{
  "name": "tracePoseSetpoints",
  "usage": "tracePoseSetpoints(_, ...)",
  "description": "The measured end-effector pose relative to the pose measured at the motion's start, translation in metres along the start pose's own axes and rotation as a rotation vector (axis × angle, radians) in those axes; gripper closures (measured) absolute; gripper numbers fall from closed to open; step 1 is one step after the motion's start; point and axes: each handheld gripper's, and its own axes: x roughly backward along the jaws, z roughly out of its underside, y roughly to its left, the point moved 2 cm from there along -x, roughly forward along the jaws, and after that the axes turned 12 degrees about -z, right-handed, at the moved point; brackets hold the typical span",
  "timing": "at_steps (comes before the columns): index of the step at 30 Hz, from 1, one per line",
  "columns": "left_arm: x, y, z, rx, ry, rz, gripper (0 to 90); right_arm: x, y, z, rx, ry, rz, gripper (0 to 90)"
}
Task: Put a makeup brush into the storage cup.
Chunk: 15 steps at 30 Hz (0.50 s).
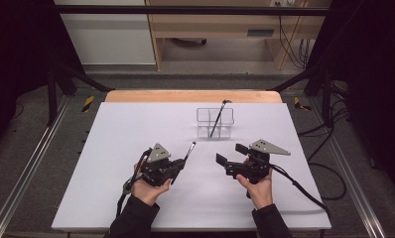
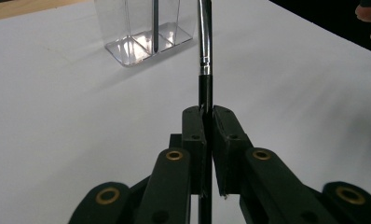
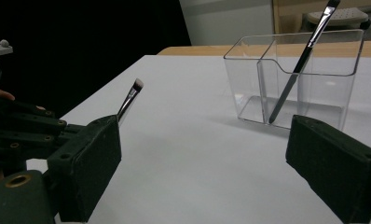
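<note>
Your left gripper has its jaws pressed together on a slim makeup brush, clamped low on the black handle just below the silver ferrule. In the high view the brush angles up and away from that gripper, bristle tip pointing toward the clear plastic holder farther back on the white table. Your right gripper has its jaws wide apart and holds nothing, hovering beside the left one, nearer to you than the holder.

The brush looks very light, thin and stiff, with a smooth lacquered handle, so it will likely want to swivel or slip between the pads rather than bend. Keep your hold on the handle, not on the ferrule or the soft bristles.

A second brush already leans in the holder's right-hand compartment. The holder is thin-walled and probably light too, so a nudge from the tip could shift it; lower yours in gently.
</note>
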Motion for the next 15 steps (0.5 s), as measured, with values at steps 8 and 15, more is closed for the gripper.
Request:
tracePoseSetpoints(8, 0.000, -0.006, 0.000, 0.000, -0.021, 0.007, 83.3, -0.010, 0.006, -0.002, -0.010, -0.005, -0.004, 13.0)
tracePoseSetpoints(15, -0.001, -0.009, -0.001, 0.005, -0.036, 0.008, 83.3, -0.015, 0.007, -0.002, -0.027, -0.012, -0.009, 15.5)
